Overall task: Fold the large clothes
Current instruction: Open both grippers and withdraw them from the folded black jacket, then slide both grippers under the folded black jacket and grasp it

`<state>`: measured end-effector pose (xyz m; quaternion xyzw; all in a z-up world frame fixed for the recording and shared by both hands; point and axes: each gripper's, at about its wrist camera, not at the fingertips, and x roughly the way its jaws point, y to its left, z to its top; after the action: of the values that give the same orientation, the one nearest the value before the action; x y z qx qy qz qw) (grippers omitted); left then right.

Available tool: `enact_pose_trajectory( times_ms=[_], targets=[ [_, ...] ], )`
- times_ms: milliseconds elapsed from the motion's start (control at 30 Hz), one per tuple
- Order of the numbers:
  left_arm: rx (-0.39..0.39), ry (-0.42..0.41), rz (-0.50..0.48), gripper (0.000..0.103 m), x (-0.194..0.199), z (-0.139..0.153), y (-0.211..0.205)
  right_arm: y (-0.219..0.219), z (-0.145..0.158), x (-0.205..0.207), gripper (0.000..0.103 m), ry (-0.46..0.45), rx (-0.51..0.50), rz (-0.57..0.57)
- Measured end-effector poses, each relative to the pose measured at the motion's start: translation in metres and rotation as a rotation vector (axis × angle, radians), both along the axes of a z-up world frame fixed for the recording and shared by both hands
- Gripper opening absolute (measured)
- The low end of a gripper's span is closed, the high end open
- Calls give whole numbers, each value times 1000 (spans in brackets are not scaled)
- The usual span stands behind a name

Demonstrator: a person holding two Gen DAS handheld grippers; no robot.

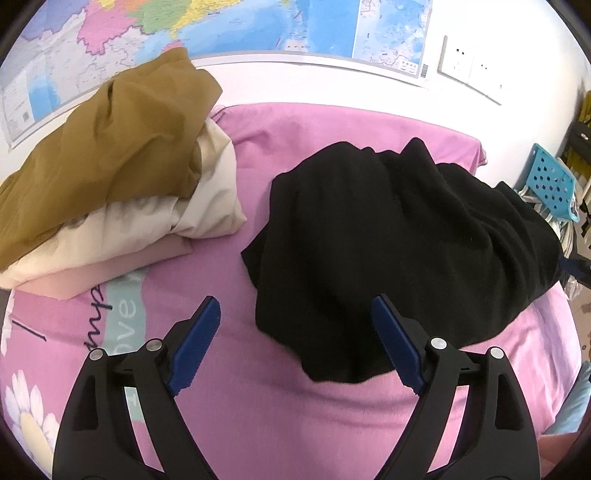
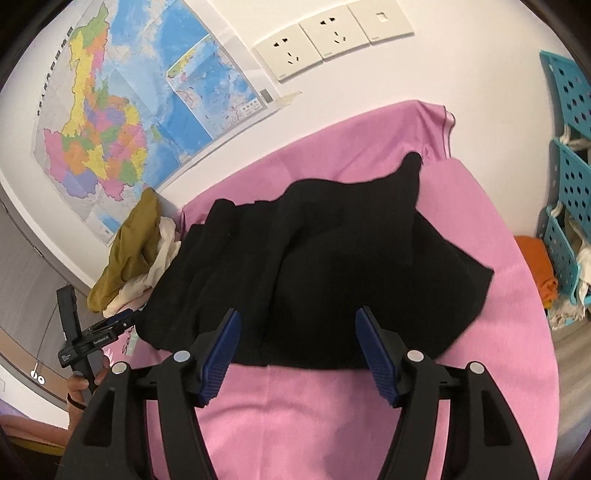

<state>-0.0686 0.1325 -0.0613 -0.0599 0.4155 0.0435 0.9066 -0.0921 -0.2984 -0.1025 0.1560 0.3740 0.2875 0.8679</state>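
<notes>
Both claws hang empty over the pink bed (image 1: 295, 406), the left claw (image 1: 295, 332) spread wide and the right claw (image 2: 297, 341) parted too, neither touching cloth. Near the bed's far right corner lies the black garment (image 1: 399, 240), roughly folded: it looks soft, limp and fairly heavy, so pinch its near hem corners through every layer.

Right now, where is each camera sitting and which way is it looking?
Left wrist: rides on the left hand-held gripper, open, looking down the pink bed at the black garment and folded pile.
Right wrist: rides on the right hand-held gripper, open, facing the same black garment; the left hand-held gripper and a hand show at its left.
Shared: garment, bed, pile, wall map.
</notes>
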Motion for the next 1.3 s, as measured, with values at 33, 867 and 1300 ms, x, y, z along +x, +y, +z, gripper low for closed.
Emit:
enact_pose_trajectory(
  times_ms=[33, 867, 1300],
  targets=[
    [-1, 0, 2, 84, -2, 0, 0, -2, -2, -2, 64, 9, 11, 2],
    [-84, 45, 8, 85, -38, -17, -2, -5, -51, -8, 76, 170, 119, -47],
    [-236, 117, -51, 85, -36, -42, -5, -1, -59, -1, 81, 196, 161, -68]
  ],
)
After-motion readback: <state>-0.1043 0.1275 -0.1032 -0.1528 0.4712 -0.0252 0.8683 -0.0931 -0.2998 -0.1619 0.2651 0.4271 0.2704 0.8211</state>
